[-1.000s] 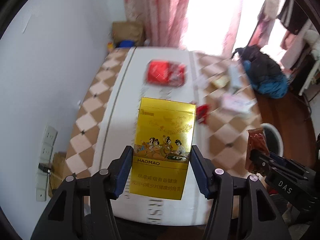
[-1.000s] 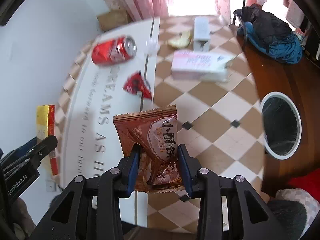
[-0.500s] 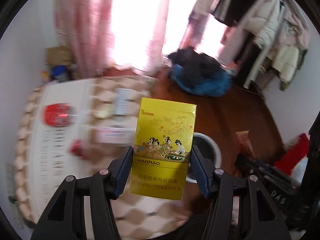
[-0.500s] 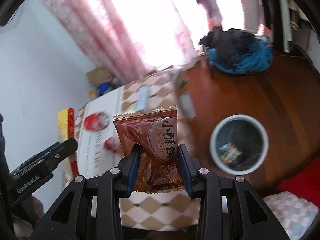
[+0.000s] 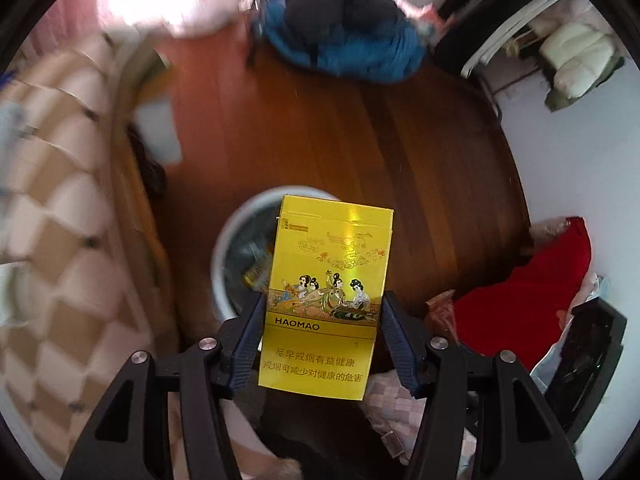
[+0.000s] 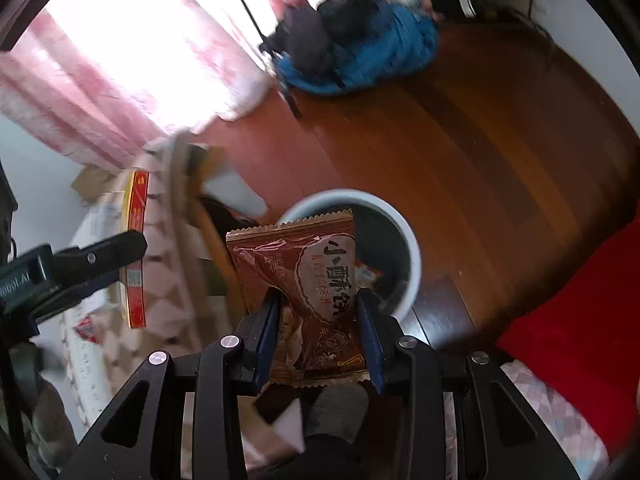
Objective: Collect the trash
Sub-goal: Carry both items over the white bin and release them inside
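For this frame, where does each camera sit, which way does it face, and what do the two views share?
Left wrist: on the left gripper, facing steeply down at the white bin on the wood floor; its jaws clamp a yellow cigarette pack.
Right wrist: on the right gripper, facing down at the bin; its jaws clamp a brown snack wrapper; the left gripper shows at left with the pack.
Shared: bin, floor, blue bag, red cloth.

left gripper (image 5: 322, 326) fingers clamped, right gripper (image 6: 318, 322) likewise, both angled steeply down
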Tool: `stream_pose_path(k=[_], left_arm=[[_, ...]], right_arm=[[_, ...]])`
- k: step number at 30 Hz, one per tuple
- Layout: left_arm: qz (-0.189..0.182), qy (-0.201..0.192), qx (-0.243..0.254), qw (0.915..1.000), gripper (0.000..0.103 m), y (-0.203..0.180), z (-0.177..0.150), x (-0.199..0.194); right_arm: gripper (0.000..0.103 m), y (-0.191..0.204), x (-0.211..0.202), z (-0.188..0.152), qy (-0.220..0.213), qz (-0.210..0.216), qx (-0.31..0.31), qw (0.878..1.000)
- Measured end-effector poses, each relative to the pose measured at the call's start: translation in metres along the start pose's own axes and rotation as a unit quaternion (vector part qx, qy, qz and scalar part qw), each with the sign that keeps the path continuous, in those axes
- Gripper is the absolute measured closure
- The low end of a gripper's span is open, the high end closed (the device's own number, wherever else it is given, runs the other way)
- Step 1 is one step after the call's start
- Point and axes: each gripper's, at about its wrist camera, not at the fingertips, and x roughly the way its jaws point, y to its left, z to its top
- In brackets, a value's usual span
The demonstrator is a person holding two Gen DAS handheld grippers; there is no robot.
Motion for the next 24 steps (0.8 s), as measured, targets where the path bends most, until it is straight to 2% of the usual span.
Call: stream_pose_path(k=[4, 6, 7, 8, 11, 12, 14, 15, 16, 18, 19, 21, 24], left_arm=[[0.019, 0.038, -0.009, 0.9991, 0.047, 0.002, 0.014, 0.047], [0.036, 0.043, 0.001, 0.9984, 0.031, 0.001, 0.017, 0.06], [0.045, 0.047, 0.006, 0.9978, 0.017, 0.001, 0.018, 0.064], [0.055, 0.05, 0.009, 0.9972, 0.009, 0.003, 0.017, 0.068], [0.087, 0.046, 0.023, 0.9949, 0.009, 0.003, 0.018, 0.074], [0.097, 0.042, 0.028, 0.994, 0.009, 0.002, 0.017, 0.074], [0.127, 0.024, 0.039, 0.9908, 0.009, 0.003, 0.012, 0.07], [0.147, 0.013, 0.046, 0.988, 0.009, 0.003, 0.009, 0.067], [0.17, 0.0, 0.057, 0.9838, 0.009, 0.003, 0.007, 0.065], [0.197, -0.011, 0.067, 0.9779, 0.009, 0.004, 0.001, 0.06], [0.206, -0.013, 0.068, 0.9762, 0.009, 0.007, -0.001, 0.059], [0.208, -0.012, 0.067, 0.9758, 0.009, 0.01, -0.007, 0.057], [0.213, -0.01, 0.069, 0.9746, 0.009, 0.01, -0.016, 0.053]], right_arm=[[0.064, -0.027, 0.048, 0.004, 0.033, -0.006, 0.018, 0.999], [0.064, -0.037, 0.067, 0.006, 0.046, -0.007, 0.027, 0.999], [0.064, -0.041, 0.078, 0.007, 0.053, -0.008, 0.029, 0.998], [0.064, -0.045, 0.083, 0.006, 0.055, -0.008, 0.031, 0.998], [0.063, -0.052, 0.106, 0.009, 0.072, -0.007, 0.033, 0.997], [0.06, -0.052, 0.116, 0.011, 0.079, -0.004, 0.038, 0.996], [0.045, -0.056, 0.131, 0.011, 0.091, 0.001, 0.045, 0.995], [0.031, -0.058, 0.135, 0.01, 0.094, 0.001, 0.047, 0.994], [0.022, -0.059, 0.139, 0.009, 0.097, 0.004, 0.05, 0.994], [0.019, -0.06, 0.143, 0.006, 0.102, 0.003, 0.052, 0.993], [0.01, -0.061, 0.144, 0.004, 0.104, -0.002, 0.051, 0.993], [0.0, -0.059, 0.141, 0.001, 0.107, -0.016, 0.045, 0.993], [0.0, -0.059, 0.135, -0.004, 0.108, -0.037, 0.04, 0.993]])
